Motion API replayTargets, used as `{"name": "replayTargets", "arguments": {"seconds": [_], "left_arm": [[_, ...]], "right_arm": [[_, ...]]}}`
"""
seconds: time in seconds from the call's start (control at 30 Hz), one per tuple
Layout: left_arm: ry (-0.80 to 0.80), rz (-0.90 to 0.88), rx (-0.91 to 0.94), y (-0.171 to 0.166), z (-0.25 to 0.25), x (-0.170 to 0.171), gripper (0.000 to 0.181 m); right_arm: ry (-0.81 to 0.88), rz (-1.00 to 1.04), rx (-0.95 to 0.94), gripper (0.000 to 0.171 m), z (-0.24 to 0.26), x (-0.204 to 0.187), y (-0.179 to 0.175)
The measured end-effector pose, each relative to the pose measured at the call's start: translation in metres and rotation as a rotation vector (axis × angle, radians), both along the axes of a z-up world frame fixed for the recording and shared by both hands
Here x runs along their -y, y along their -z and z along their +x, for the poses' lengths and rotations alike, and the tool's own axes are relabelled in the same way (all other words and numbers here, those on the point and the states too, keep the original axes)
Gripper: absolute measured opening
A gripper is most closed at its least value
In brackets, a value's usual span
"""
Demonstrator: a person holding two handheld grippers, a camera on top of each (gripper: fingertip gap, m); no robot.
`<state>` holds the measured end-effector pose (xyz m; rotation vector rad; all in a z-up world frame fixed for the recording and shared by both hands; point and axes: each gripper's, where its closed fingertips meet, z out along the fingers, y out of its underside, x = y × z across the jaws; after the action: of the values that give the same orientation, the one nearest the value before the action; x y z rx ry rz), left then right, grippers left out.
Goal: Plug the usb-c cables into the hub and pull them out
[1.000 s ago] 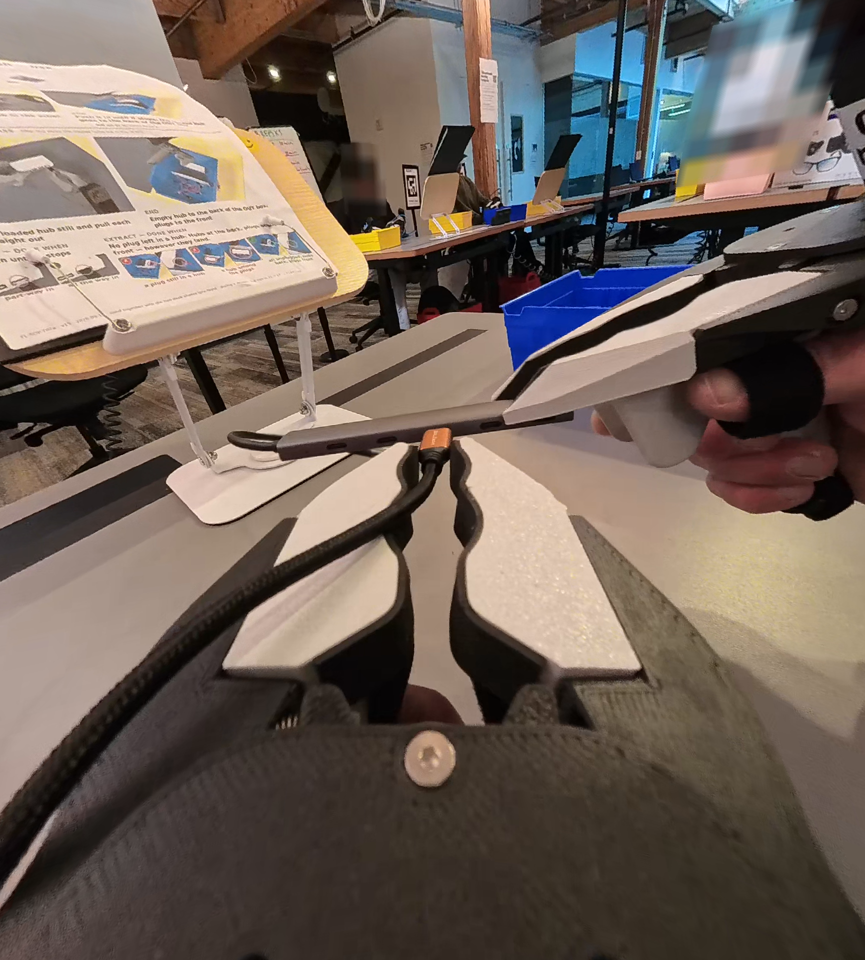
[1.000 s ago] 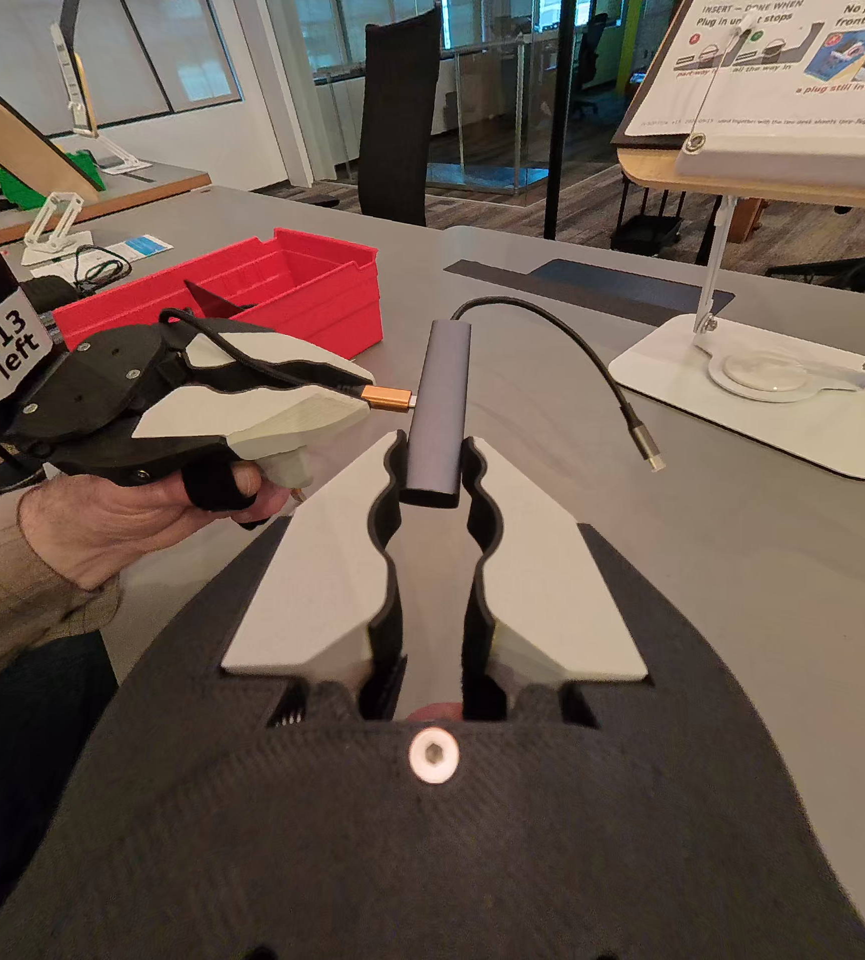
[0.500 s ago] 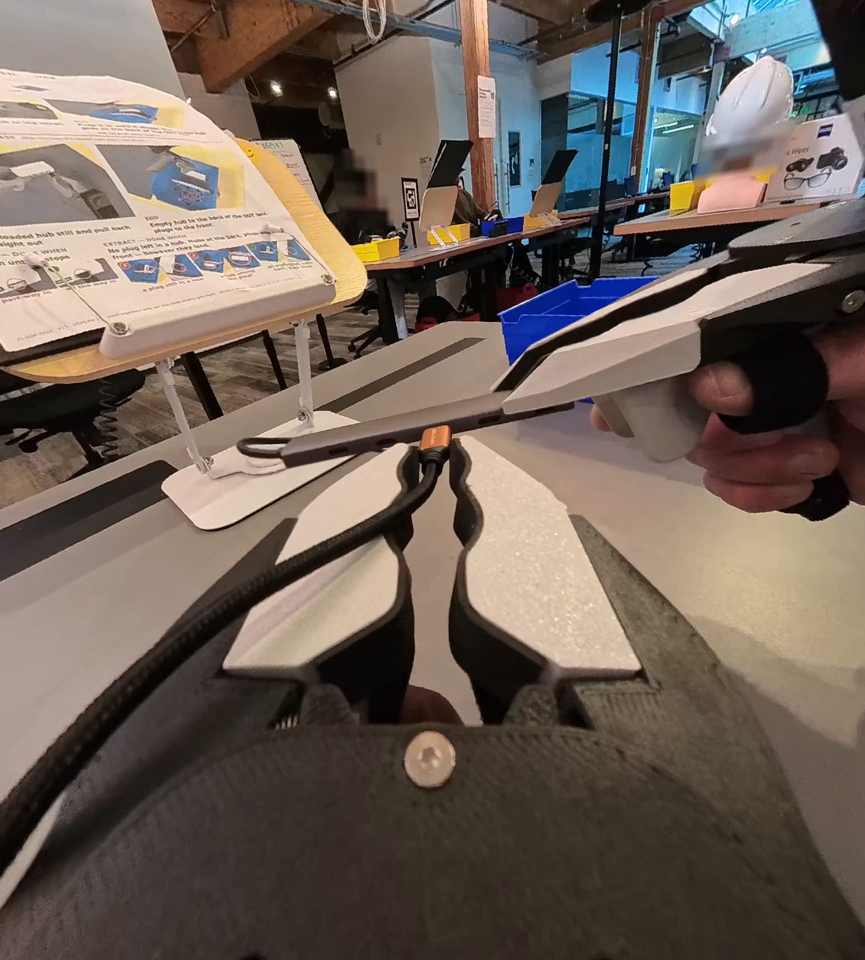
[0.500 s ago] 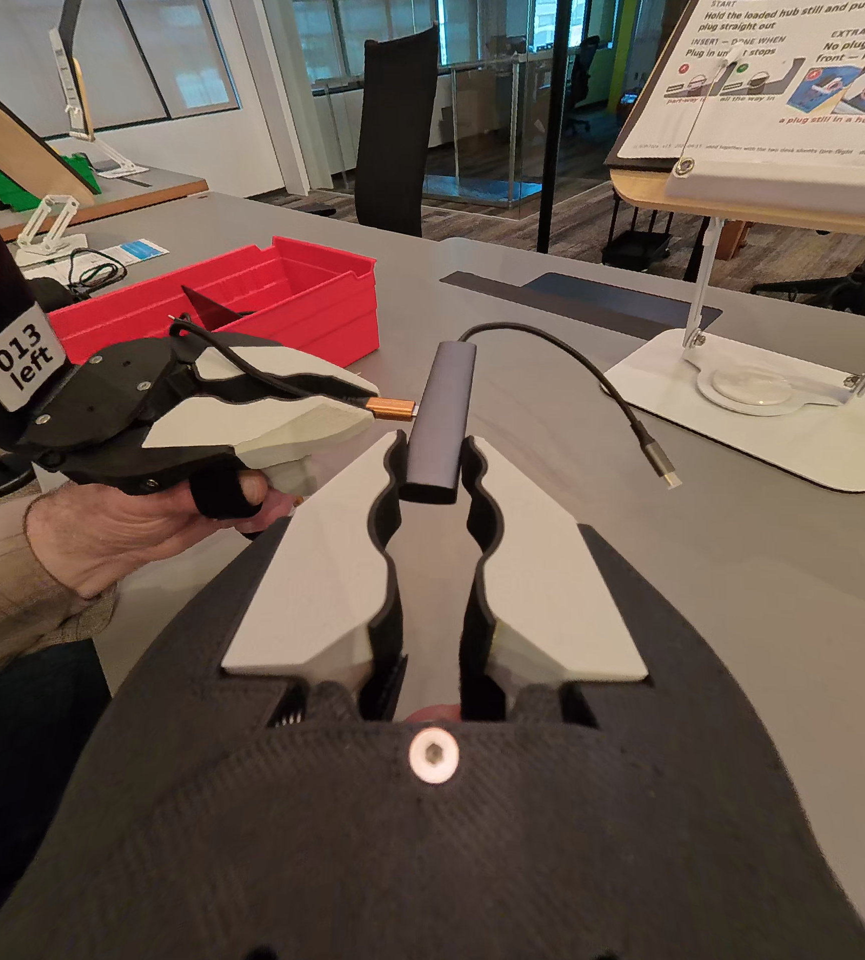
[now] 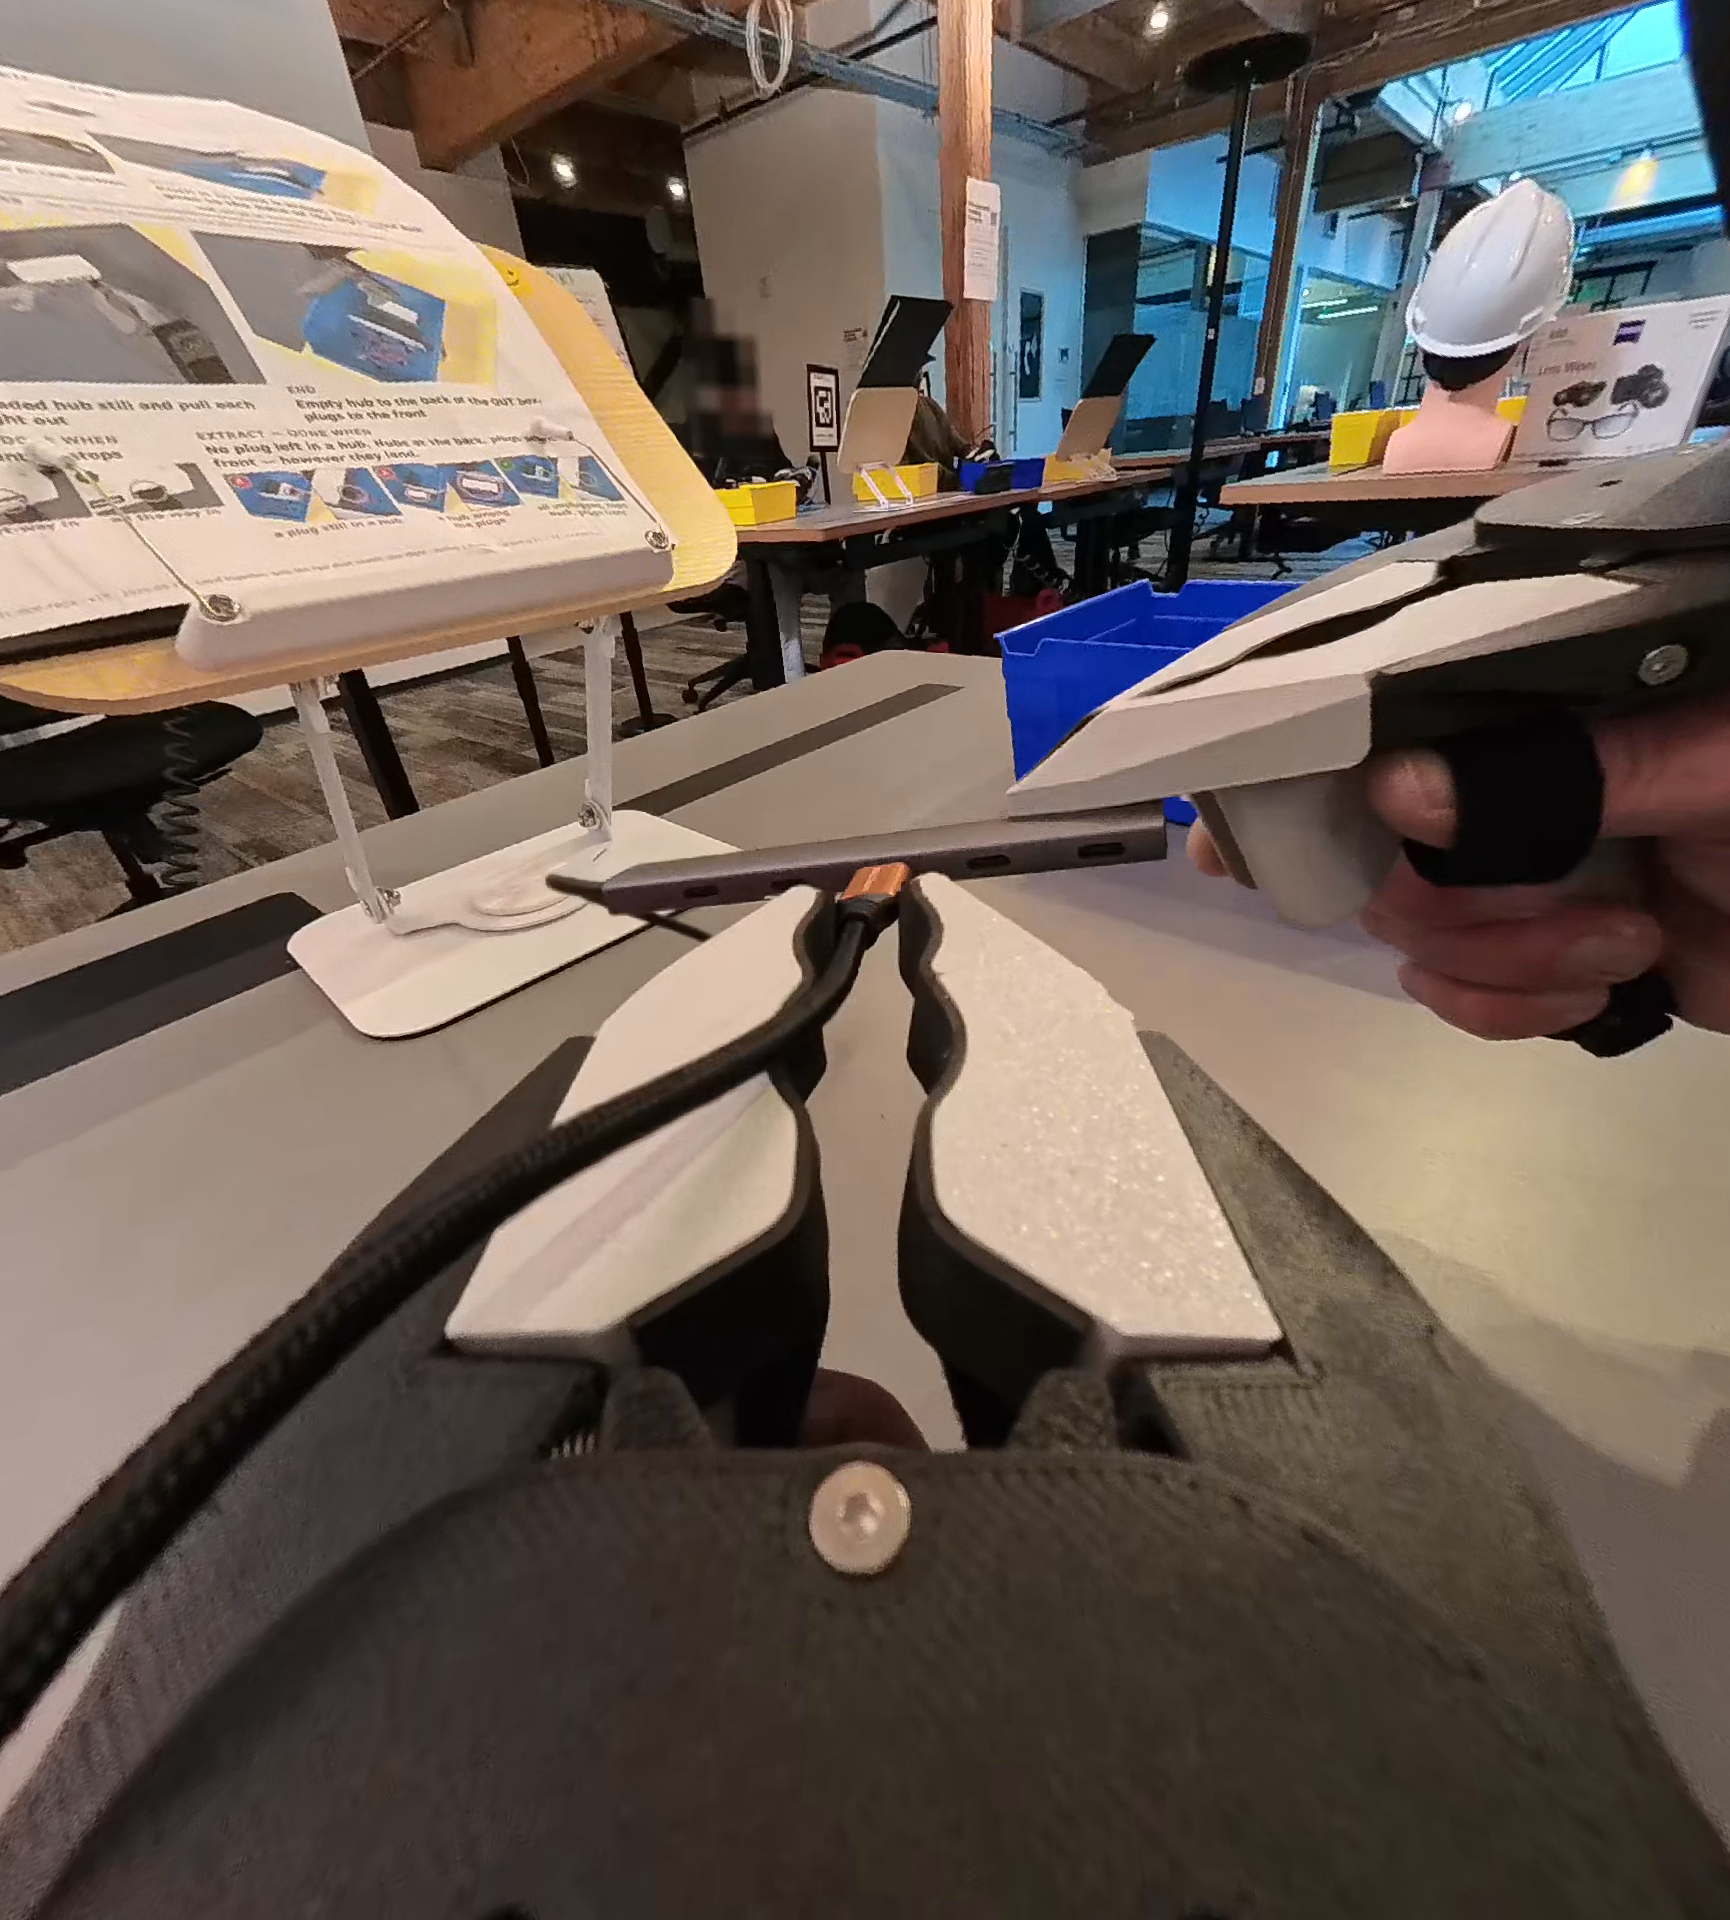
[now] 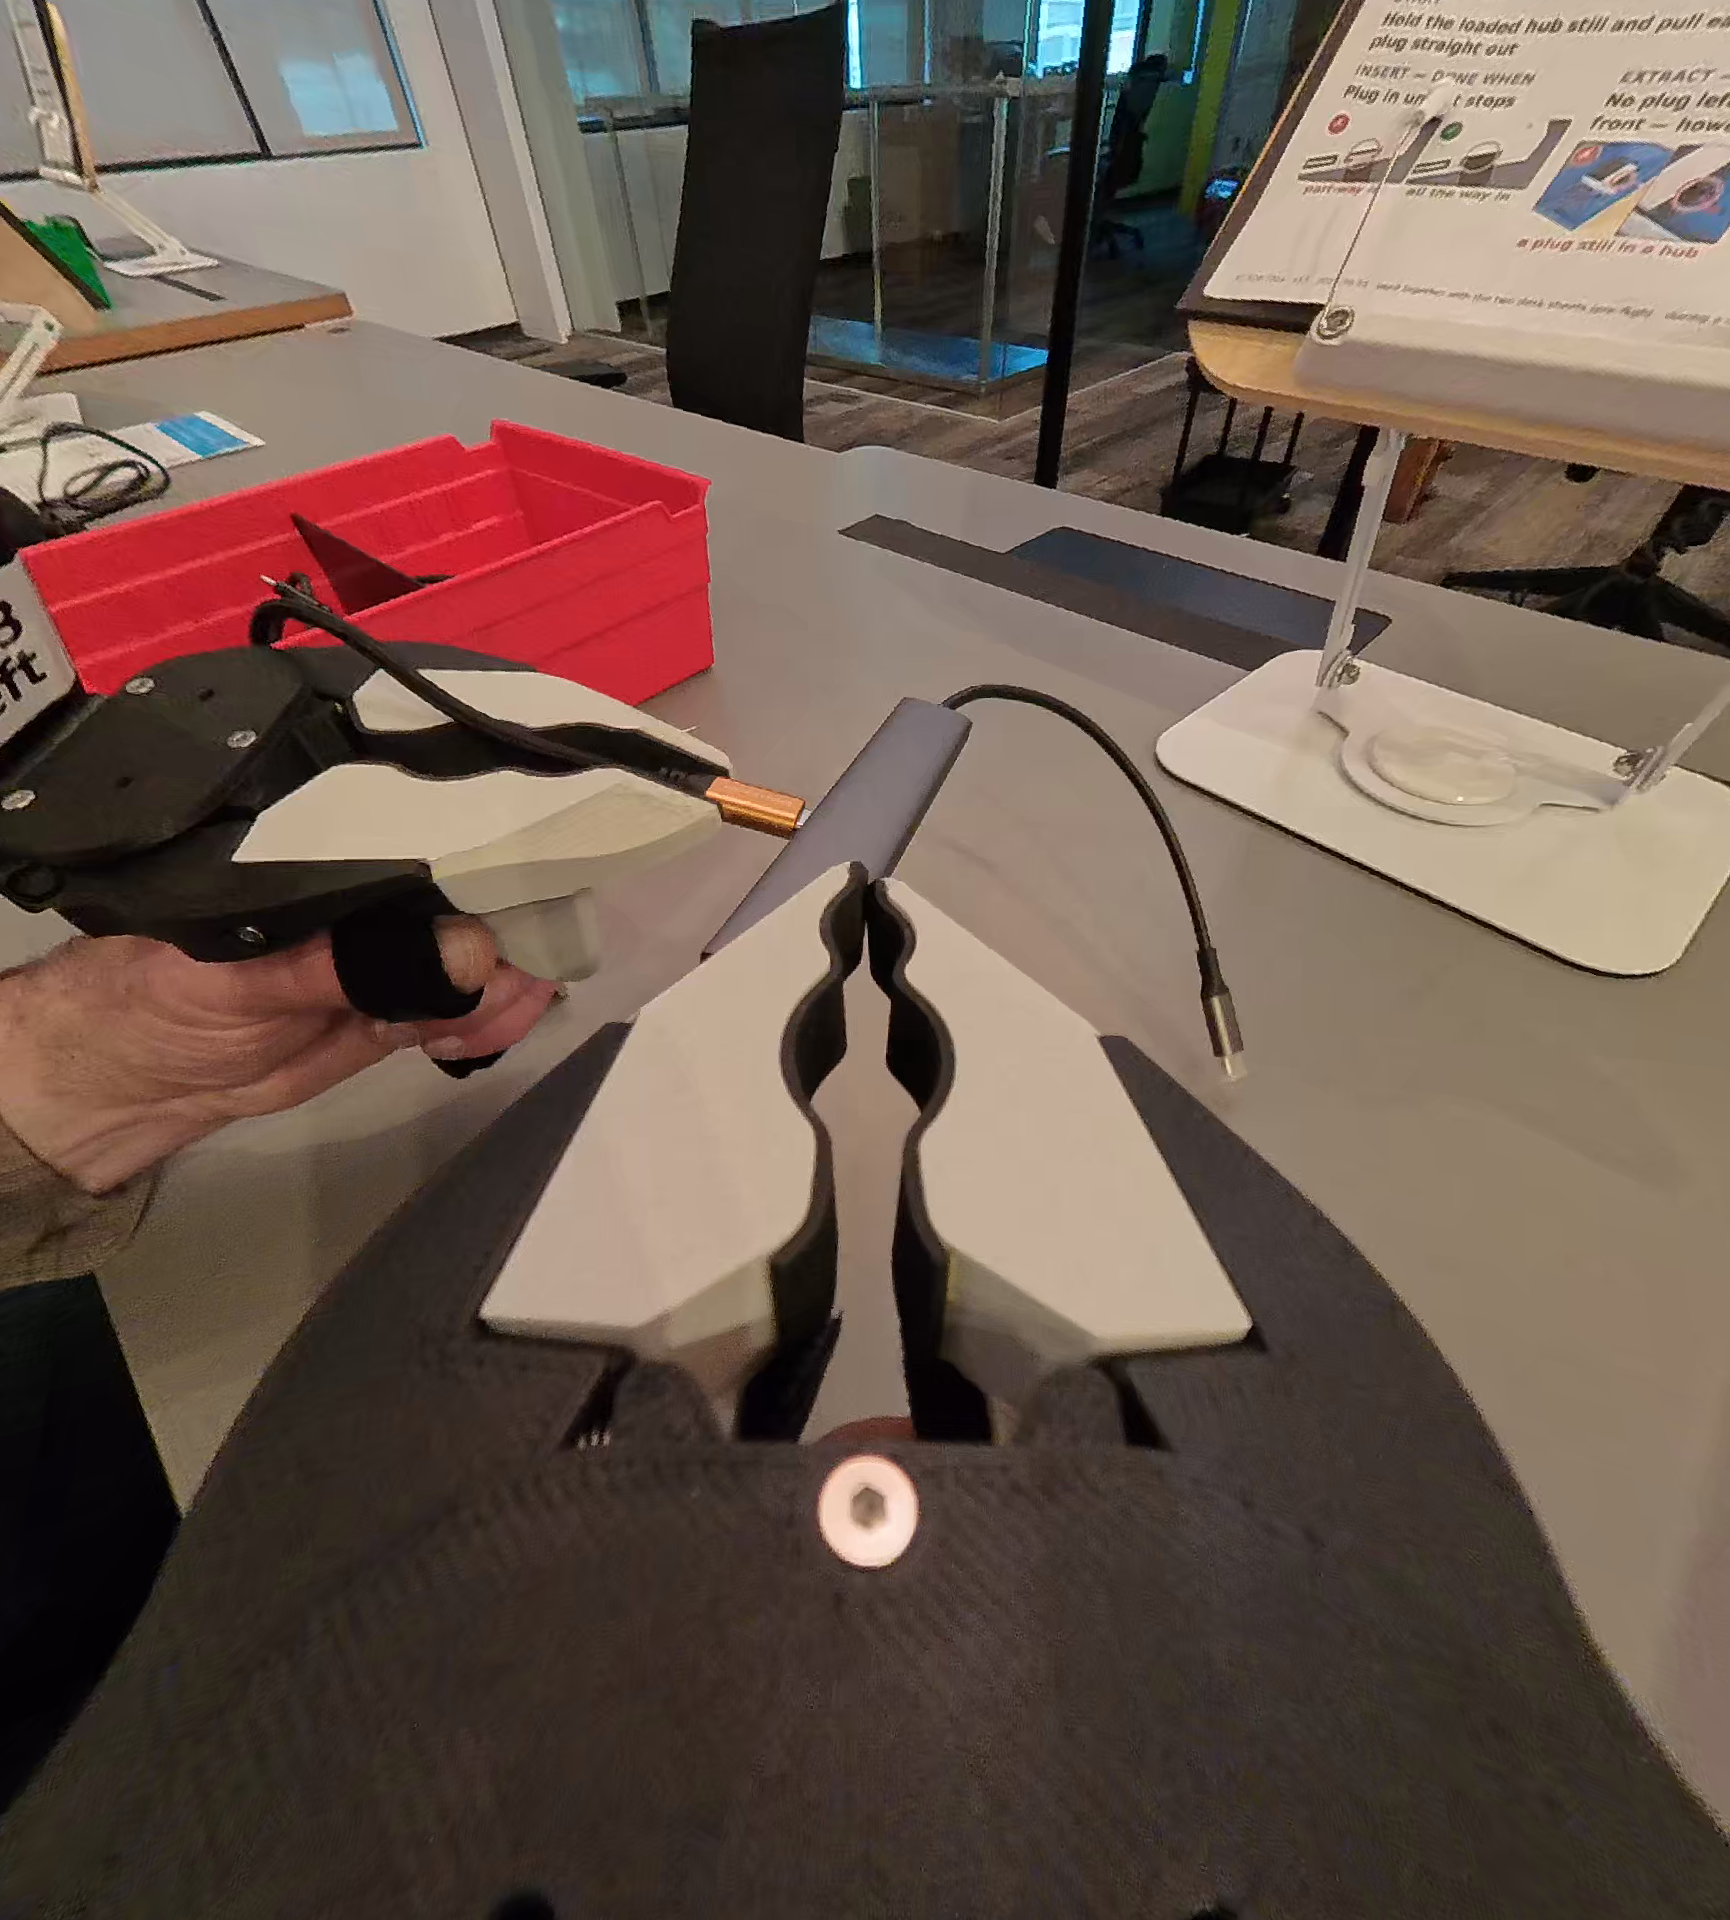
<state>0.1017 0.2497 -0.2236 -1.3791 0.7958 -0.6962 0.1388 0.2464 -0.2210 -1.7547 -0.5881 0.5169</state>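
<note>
My left gripper [image 5: 861,906] is shut on the orange plug [image 5: 873,881] of a black braided usb-c cable [image 5: 549,1153]. The plug's tip meets a side port of the slim grey hub [image 5: 736,871]. It also shows in the right wrist view [image 6: 755,810], against the hub [image 6: 892,769]. My right gripper [image 6: 863,883] is shut with nothing between its fingers. The hub's near end lies under its left finger [image 6: 736,1039]. In the left wrist view the right gripper [image 5: 1037,795] rests over the hub's right end. The hub's own short cable [image 6: 1162,831] arches down to the grey table [image 6: 1463,1299].
A red bin [image 6: 425,582] stands at the back left behind the left gripper. A blue bin [image 5: 1079,665] stands behind the right gripper. An instruction board on a stand with a white base [image 6: 1463,862] occupies the far side. A dark strip [image 6: 1152,592] runs along the table. Across from one pair of fingers to the other is roughly 5 centimetres.
My right gripper has let go of the hub's end and shut, and now lies over it. The hub has swung askew. My left gripper still holds the plug at the hub.
</note>
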Motion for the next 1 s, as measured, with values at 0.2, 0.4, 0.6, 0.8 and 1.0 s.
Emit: {"name": "replayTargets", "arguments": {"seconds": [0.2,0.4,0.6,0.8,1.0], "left_arm": [[-0.005,0.007,-0.012,0.003,0.005,0.002,0.011],[-0.009,0.007,-0.014,0.003,0.005,0.001,0.011],[-0.017,0.016,-0.006,0.001,0.005,0.001,0.011],[-0.020,0.032,-0.015,-0.001,0.006,0.003,0.011],[-0.033,0.051,-0.022,-0.002,0.008,0.005,0.011]], "right_arm": [[-0.032,-0.053,-0.045,0.012,-0.006,0.001,0.007],[-0.002,-0.084,-0.058,0.030,0.000,-0.003,0.012],[-0.067,-0.211,-0.111,0.053,-0.006,0.005,0.021],[-0.035,-0.186,-0.124,0.031,-0.011,0.001,0.020],[0.022,-0.169,-0.138,0.024,-0.004,-0.003,0.016]]}}
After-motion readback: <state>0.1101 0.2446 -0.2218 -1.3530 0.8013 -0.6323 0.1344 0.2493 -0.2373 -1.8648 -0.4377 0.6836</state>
